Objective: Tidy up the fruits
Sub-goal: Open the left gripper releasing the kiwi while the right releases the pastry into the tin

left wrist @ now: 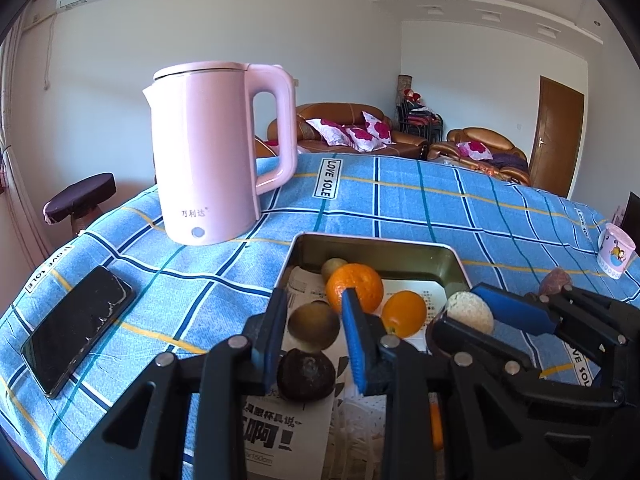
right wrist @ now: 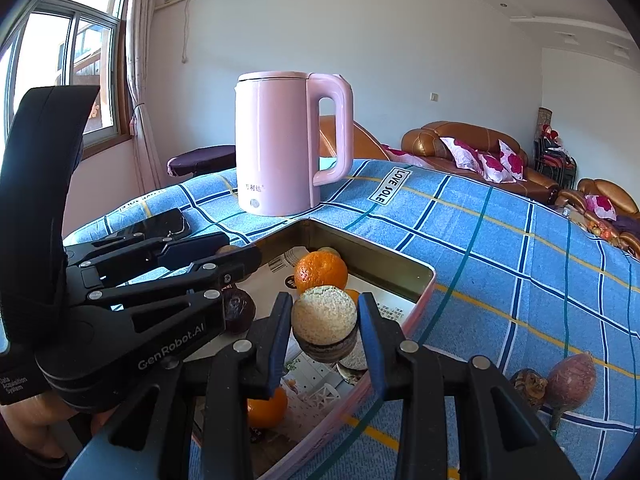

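A metal tin lined with printed paper lies on the blue plaid cloth. It holds oranges, a second orange and dark round fruits. My left gripper hangs over the tin's near end with a brown fruit between its blue pads; I cannot tell whether they press on it. My right gripper is shut on a pale rough-topped fruit above the tin.
A pink kettle stands behind the tin. A black phone lies at the left. A pink cup stands far right. A purple-red fruit and a brown lumpy thing lie on the cloth right of the tin.
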Tool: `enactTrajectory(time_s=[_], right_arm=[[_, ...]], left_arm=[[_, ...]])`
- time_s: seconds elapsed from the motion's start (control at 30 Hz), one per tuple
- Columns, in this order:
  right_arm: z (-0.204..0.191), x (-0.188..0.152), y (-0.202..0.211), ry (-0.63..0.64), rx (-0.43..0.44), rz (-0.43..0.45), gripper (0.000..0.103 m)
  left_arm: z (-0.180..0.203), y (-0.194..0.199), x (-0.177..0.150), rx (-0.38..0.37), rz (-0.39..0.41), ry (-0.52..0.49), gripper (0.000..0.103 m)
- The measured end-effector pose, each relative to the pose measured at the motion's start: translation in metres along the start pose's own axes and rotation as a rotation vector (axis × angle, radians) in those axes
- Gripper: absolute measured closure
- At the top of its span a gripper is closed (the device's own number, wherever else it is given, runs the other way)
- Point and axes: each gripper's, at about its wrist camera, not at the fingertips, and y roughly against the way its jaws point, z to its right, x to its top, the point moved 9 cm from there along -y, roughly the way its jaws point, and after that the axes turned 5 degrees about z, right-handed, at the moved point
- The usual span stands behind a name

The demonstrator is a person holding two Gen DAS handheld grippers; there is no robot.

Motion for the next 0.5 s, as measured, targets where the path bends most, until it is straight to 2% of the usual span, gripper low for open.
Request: enactTrajectory(time_s=[0.07,0.13,0.23,0.3,0.37,0.43,0.5], right_arm=[[0.000,0.000,0.000,-0.002,-0.002,0.000,0.067],[0.001,0.001,0.001,-0.003,-0.004,0.002,0.067],[0.004,0.001,0.001,-0.017,-0.012,0.006,0.060],[0.009,0.003,0.005,-0.039,-0.017,0.027,0.054],[0.014,0.005,0.012,-0.056,-0.025,0.059,0.048],[0.020,0.005,0.022,-0.047,-0.049,0.085,0.040],[0.028,0.004,0.033,-0.027,-0.083,0.101,0.039]], left_arm=[[-0.001,0.000,0.000,0.006,0.002,0.000,0.070],[-0.004,0.000,0.000,0.018,0.003,0.010,0.062],[-0.009,0.005,0.002,0.031,0.028,0.030,0.047],[-0.013,0.011,0.004,0.044,0.055,0.043,0.028],[-0.011,0.017,0.005,0.030,0.076,0.056,0.019],[-0.004,0.021,0.007,0.008,0.089,0.056,0.018],[0.007,0.026,0.009,-0.010,0.101,0.048,0.018]])
